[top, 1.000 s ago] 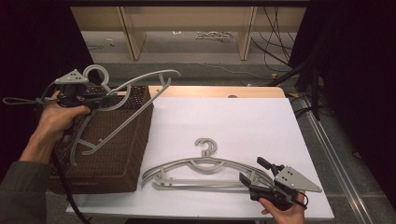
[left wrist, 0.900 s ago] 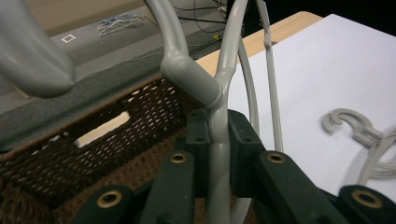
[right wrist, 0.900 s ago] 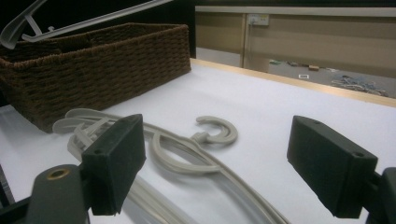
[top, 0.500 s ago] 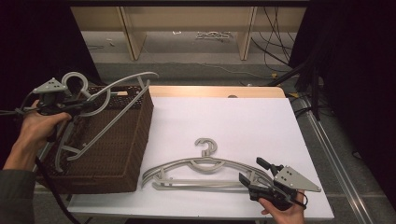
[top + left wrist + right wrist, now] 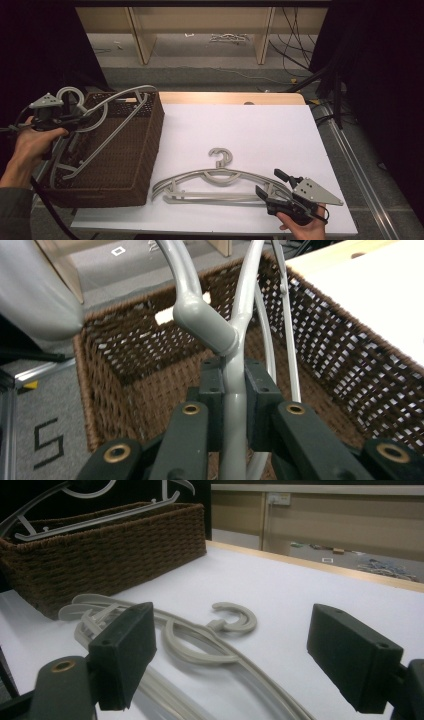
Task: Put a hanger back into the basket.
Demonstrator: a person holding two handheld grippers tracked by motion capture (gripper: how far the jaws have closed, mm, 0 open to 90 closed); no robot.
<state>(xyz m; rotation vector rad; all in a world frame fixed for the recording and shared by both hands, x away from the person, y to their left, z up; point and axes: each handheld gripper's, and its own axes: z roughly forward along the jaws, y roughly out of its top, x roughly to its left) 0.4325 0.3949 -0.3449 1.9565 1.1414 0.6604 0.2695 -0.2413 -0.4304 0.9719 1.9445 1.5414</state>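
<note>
My left gripper (image 5: 75, 121) is shut on the neck of a grey plastic hanger (image 5: 117, 100), just under its hook. The hanger is tilted over the brown wicker basket (image 5: 150, 145), with its lower end inside. In the left gripper view the jaws clamp the hanger's stem (image 5: 234, 405) above the basket's woven wall (image 5: 350, 365). Overlapping grey hangers (image 5: 215, 180) lie flat on the white table (image 5: 250, 130), hooks pointing away from me. My right gripper (image 5: 270, 184) rests open at their right end. In the right gripper view its pads (image 5: 125, 650) stand wide apart over a hanger arm, with the hook (image 5: 235, 620) ahead.
The basket sits at the table's left edge, partly overhanging it. Beyond the table's wooden far edge (image 5: 225, 97) lie floor, shelf legs and cables. A metal rail (image 5: 360, 165) runs along the right side. The person's hands hold both grippers.
My left gripper has carried its hanger leftward and lower, from across the basket's right rim to over the basket's inside. The right gripper and the table hangers have not moved.
</note>
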